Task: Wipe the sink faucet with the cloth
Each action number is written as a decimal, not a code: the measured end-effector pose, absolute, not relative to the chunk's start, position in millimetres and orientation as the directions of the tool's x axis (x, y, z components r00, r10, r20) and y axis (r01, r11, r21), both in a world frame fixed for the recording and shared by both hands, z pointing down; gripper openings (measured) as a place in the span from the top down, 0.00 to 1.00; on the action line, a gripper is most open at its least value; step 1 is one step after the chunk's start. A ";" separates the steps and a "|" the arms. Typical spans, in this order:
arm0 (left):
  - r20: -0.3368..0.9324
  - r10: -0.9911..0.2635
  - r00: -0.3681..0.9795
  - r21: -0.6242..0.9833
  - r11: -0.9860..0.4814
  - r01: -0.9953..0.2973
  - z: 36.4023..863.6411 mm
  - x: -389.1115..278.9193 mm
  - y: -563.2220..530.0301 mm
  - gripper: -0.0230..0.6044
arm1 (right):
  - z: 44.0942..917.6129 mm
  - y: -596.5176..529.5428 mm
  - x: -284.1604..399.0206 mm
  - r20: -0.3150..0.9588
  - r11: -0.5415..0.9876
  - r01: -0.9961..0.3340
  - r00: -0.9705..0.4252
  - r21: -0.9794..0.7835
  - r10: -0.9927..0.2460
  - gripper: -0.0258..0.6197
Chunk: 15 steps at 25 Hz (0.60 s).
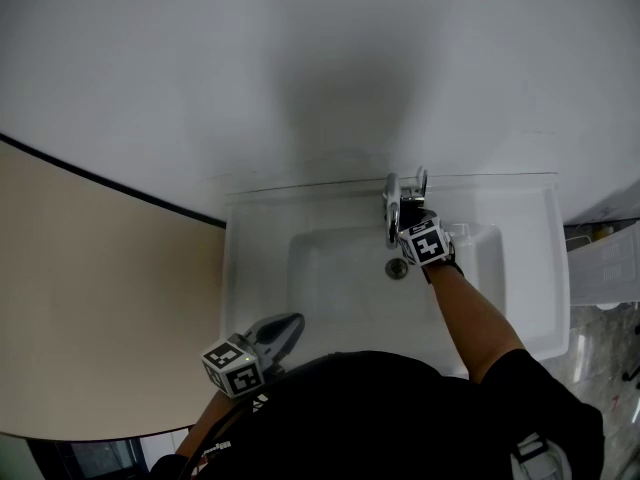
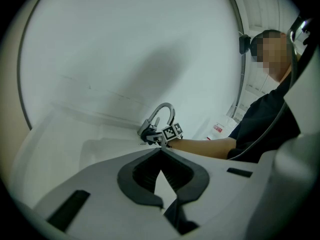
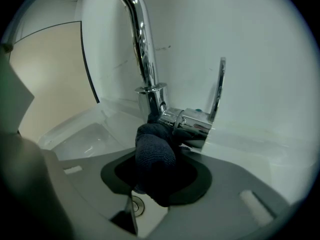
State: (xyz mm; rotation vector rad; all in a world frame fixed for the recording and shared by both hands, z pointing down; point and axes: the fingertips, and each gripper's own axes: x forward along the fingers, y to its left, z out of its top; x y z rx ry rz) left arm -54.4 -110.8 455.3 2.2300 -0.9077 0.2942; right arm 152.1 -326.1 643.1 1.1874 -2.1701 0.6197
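Note:
A chrome faucet (image 3: 145,59) with a curved spout and an upright lever (image 3: 219,86) stands at the back of a white sink (image 1: 500,268). My right gripper (image 3: 155,176) is shut on a dark blue cloth (image 3: 154,151), whose bunched end presses against the faucet's base. In the head view the right gripper (image 1: 415,230) sits right at the faucet (image 1: 393,208). My left gripper (image 1: 285,330) hangs over the sink's near left rim, far from the faucet (image 2: 165,115), its jaws closed with nothing between them.
The drain (image 1: 397,268) lies in the basin just below the spout. A white wall rises behind the sink, and a beige panel (image 1: 100,308) stands to the left. A white ribbed bin (image 1: 610,263) sits to the right of the sink.

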 end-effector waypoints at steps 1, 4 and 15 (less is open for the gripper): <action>0.440 -0.525 0.728 0.522 -0.510 -0.684 454.6 -54.7 -111.2 0.98 | 642.0 -325.0 155.0 0.683 0.485 -0.868 -0.419 -0.108 -0.598 0.76; 0.437 -0.531 0.726 0.522 -0.508 -0.685 453.7 -56.8 -111.9 0.98 | 639.5 -323.0 166.1 0.684 0.446 -0.890 -0.382 -0.092 -0.622 0.76; 0.427 -0.546 0.721 0.536 -0.490 -0.688 457.1 -66.2 -108.3 0.98 | 637.4 -323.2 235.7 0.692 0.287 -0.957 -0.237 -0.046 -0.682 0.76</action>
